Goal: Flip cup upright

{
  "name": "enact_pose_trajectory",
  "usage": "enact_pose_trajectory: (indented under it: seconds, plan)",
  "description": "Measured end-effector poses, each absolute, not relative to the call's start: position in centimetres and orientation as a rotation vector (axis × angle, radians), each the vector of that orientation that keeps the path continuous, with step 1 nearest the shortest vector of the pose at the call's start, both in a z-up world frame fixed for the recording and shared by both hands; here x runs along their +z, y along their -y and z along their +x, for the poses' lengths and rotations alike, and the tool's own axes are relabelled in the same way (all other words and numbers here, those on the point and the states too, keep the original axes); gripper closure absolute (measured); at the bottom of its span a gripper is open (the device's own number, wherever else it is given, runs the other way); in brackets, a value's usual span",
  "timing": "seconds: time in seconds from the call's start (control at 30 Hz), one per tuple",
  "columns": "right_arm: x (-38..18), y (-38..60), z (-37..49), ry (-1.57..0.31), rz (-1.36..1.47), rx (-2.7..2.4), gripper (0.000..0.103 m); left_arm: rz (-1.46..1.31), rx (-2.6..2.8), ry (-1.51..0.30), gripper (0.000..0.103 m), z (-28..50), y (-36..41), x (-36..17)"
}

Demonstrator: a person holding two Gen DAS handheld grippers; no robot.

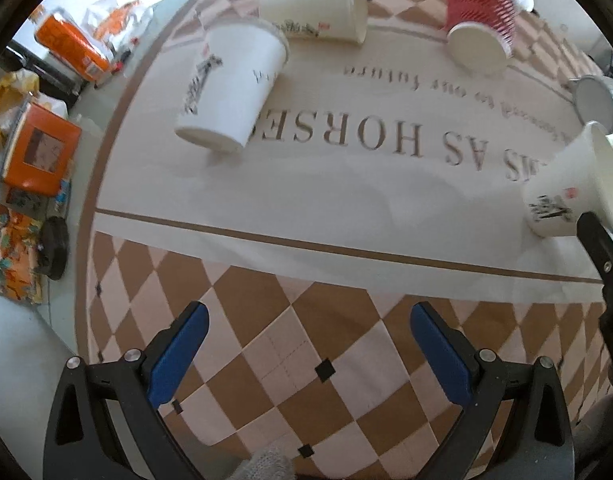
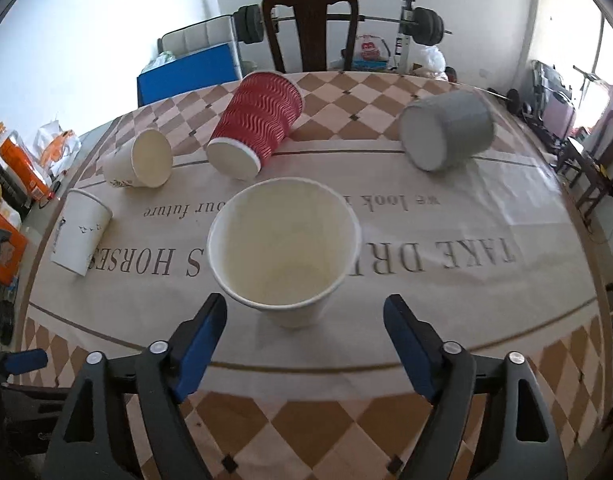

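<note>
Since one white cup (image 2: 284, 258) stands mouth-up between the spread-open, empty right tool (image 2: 305, 334), that flip looks done. The red cup (image 2: 256, 124), grey cup (image 2: 446, 134) and two more white ones lie sideways on the worktop (image 2: 466, 280); the left tool (image 1: 309, 354) gapes empty.

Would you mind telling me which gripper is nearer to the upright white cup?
Right. The right gripper is open directly in front of the upright white cup, which stands just beyond its fingers. The left gripper is open over the checkered tablecloth, off to the cup's left.
</note>
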State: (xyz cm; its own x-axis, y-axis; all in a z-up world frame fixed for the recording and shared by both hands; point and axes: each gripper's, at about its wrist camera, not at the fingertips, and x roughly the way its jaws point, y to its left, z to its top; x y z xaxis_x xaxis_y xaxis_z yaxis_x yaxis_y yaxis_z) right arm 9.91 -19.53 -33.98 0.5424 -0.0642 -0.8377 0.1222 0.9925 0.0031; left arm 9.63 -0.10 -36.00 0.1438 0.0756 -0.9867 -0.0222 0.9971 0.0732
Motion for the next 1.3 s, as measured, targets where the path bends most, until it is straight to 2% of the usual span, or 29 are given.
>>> enact_pose_trajectory:
  seconds: [0.1, 0.23, 0.57, 0.77, 1.1, 1.3]
  plan:
    - [-32.2, 20.1, 8.5, -0.995, 0.073, -0.147, 0.015, 0.048, 0.060, -1.391, 0.000, 8.7, 0.3, -33.6]
    - [-28.9, 21.0, 6.7, -1.018, 0.046, -0.235, 0.000, 0.049, 0.050, -1.315, 0.000, 7.1, 0.3, -29.3]
    - [-16.9, 21.7, 1.1, -1.015, 0.035, -0.318, 0.000, 0.060, -0.051, -1.092, 0.000, 3.5, 1.3, -17.8]
    - [-11.0, 20.9, -2.1, -0.997, 0.029, -0.315, 0.000, 0.074, -0.093, -1.036, 0.000, 1.2, 1.2, -12.7]
    - [-4.1, 21.3, -5.1, -0.951, 0.028, -0.282, 0.000, 0.030, -0.073, -0.966, 0.000, -1.1, 1.3, -6.5]
    - [-1.6, 21.2, -5.5, -0.927, 0.025, -0.249, 0.000, 0.011, -0.056, -0.957, 0.000, -1.4, 1.3, -4.8]
